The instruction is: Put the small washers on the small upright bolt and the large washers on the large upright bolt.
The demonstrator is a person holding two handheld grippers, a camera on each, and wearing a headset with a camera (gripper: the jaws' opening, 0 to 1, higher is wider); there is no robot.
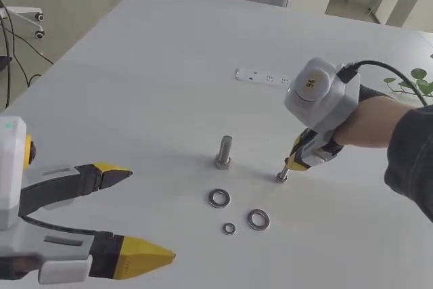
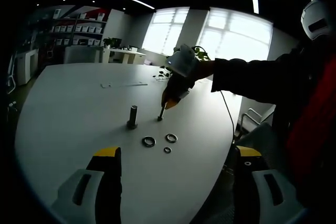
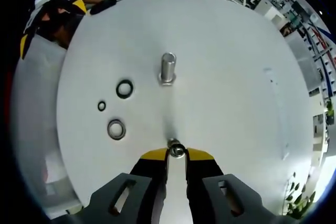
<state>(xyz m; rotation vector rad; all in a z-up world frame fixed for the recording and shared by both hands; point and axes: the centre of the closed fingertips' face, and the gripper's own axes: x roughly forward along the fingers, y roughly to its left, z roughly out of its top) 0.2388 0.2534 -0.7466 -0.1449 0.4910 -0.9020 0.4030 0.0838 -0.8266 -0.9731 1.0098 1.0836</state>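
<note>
My right fingers pinch a small washer at the small bolt on the worktop; released off-centre, it may miss, or I nudge the bolt over. My left fingers hang spread.

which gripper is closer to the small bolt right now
Right. The right gripper has its jaws at the top of the small bolt; the left gripper hangs open far off to its left in the head view.
</note>
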